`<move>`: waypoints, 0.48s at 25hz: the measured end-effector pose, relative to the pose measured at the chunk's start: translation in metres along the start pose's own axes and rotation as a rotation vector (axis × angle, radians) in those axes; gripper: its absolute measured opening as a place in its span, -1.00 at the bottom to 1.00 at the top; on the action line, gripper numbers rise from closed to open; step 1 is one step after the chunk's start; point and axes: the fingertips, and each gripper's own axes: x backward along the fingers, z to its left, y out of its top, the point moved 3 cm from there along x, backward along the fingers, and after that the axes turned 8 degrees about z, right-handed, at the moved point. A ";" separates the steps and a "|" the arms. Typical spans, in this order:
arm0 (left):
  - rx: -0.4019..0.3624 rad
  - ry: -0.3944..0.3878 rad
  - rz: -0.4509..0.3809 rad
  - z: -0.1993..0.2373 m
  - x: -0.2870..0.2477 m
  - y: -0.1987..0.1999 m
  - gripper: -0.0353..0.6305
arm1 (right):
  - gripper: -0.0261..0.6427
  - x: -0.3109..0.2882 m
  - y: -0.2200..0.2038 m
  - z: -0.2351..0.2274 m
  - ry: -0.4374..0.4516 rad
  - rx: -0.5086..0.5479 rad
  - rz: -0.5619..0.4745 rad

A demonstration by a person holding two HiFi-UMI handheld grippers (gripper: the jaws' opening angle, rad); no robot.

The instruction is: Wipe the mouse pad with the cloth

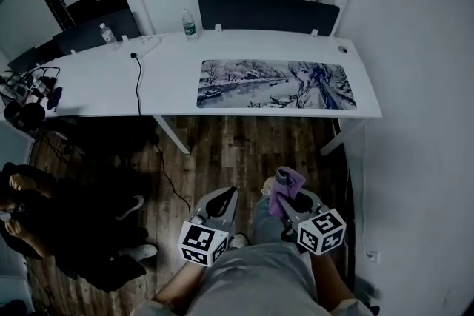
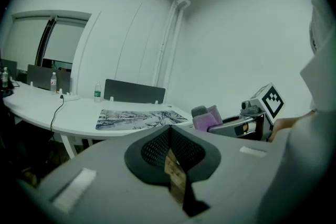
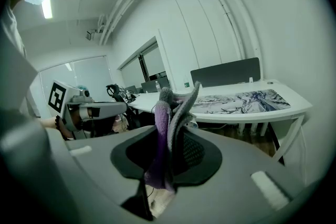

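Presently, nearest the wearer, the right gripper (image 1: pixel 292 196) has its jaws clamped on the purple cloth (image 1: pixel 286 183). A bunched fold stands up out of the claw, which leaves a loose end free to serve as the wiping face. The left gripper (image 1: pixel 221 202) sits alongside with its jaws together and nothing between them; it is judged idle, since the wipe needs only one tool. Both hang low over the wooden floor (image 1: pixel 222 144), well short of the mouse pad (image 1: pixel 275 84), so the approach is not yet made. The mouse pad lies flat on the white desk (image 1: pixel 96 81), close to the desk's front edge and within easy reach. Left of the mouse pad a black cable (image 1: pixel 138 81) trails off the desk. Behind the mouse pad's left corner stands a water bottle (image 1: pixel 189 24), judged clear of the wiping path.
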 end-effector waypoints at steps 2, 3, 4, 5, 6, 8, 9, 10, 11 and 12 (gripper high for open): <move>0.004 0.008 -0.001 0.009 -0.011 0.003 -0.84 | -0.63 -0.011 0.005 -0.011 0.004 0.004 0.002; 0.007 0.009 -0.003 0.013 -0.018 0.005 -0.83 | -0.63 -0.017 0.009 -0.017 0.007 0.004 0.001; 0.009 0.009 -0.004 0.017 -0.025 0.006 -0.83 | -0.63 -0.023 0.012 -0.025 0.012 0.001 -0.001; 0.010 0.006 -0.004 0.021 -0.033 0.008 -0.83 | -0.63 -0.029 0.015 -0.032 0.019 -0.005 -0.003; 0.009 0.003 -0.004 0.024 -0.043 0.011 -0.83 | -0.63 -0.036 0.018 -0.040 0.026 -0.013 -0.004; 0.008 -0.003 0.003 0.032 -0.066 0.017 -0.84 | -0.63 -0.050 0.025 -0.060 0.034 -0.026 0.000; 0.007 -0.005 0.008 0.037 -0.080 0.021 -0.83 | -0.63 -0.057 0.030 -0.072 0.034 -0.027 0.004; 0.006 -0.005 0.012 0.042 -0.093 0.026 -0.83 | -0.63 -0.065 0.036 -0.084 0.034 -0.025 0.009; 0.006 -0.003 0.015 0.048 -0.107 0.031 -0.83 | -0.63 -0.073 0.043 -0.096 0.035 -0.020 0.015; 0.007 0.001 0.019 0.054 -0.122 0.037 -0.83 | -0.63 -0.081 0.051 -0.108 0.038 -0.013 0.021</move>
